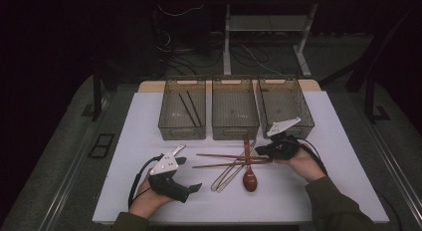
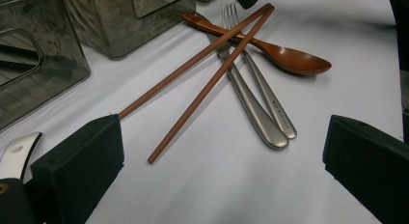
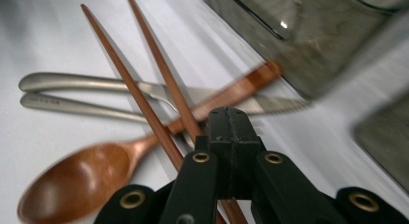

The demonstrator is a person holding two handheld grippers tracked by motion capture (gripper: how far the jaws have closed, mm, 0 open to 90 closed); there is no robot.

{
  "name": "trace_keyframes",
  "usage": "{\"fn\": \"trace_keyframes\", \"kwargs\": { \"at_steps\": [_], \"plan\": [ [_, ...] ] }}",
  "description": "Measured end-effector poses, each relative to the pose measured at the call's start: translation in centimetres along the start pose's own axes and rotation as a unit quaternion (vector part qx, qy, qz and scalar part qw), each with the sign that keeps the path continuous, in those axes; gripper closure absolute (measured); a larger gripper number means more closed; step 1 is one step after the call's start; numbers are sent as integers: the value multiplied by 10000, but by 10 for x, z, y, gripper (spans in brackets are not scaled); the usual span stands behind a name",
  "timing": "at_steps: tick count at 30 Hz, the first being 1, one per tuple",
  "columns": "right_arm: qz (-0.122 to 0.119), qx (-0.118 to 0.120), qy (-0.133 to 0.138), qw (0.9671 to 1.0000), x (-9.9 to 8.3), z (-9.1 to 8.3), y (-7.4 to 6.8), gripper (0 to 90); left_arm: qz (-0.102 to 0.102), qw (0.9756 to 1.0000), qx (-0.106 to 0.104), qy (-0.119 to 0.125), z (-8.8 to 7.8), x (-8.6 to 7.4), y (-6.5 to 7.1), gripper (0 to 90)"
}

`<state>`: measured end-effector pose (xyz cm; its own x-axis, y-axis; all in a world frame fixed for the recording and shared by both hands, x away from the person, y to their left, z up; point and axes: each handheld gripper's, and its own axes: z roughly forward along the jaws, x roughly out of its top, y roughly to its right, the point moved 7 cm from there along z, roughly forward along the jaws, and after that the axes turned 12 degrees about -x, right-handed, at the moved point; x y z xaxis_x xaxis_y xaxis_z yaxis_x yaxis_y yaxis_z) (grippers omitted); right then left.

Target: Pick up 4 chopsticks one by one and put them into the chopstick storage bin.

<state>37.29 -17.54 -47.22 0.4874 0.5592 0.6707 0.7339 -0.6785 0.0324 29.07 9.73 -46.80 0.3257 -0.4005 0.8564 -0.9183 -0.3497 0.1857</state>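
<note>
High view: the right gripper (image 1: 272, 150) sits at the right-hand ends of two thin brown wooden chopsticks (image 1: 224, 160), which lie near the middle of the white tabletop (image 1: 149, 121), crossing a steel fork and knife (image 1: 226, 177) and a brown wooden spoon (image 1: 249, 177). Three smoky plastic bins (image 1: 235, 109) stand at the far side.

Left gripper view: left gripper (image 2: 222, 161) has its fingers spread wide, empty, facing the pile.

Right gripper view: fingers pressed together; whether a chopstick is pinched, cannot tell. Judgement: chopsticks light, stiff, smooth, prone to roll; take hold at the thicker end, clear of the metal.
</note>
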Motion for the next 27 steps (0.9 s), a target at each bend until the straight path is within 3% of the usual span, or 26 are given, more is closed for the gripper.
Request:
{"fn": "trace_keyframes", "kwargs": {
  "at_steps": [7, 12, 27],
  "plan": [
    [-111, 56, -58, 9999, 17, 17, -14, 892, -3, 10000, -2, 33, 0, 0, 0, 1],
    [-149, 22, -184, 9997, 15, 25, -16, 892, -1, 10000, -1, 31, 0, 0, 0, 1],
    [-244, 154, -319, 9991, 8, 21, -23, 892, -4, 10000, -3, 34, 0, 0, 0, 1]
  ]
}}
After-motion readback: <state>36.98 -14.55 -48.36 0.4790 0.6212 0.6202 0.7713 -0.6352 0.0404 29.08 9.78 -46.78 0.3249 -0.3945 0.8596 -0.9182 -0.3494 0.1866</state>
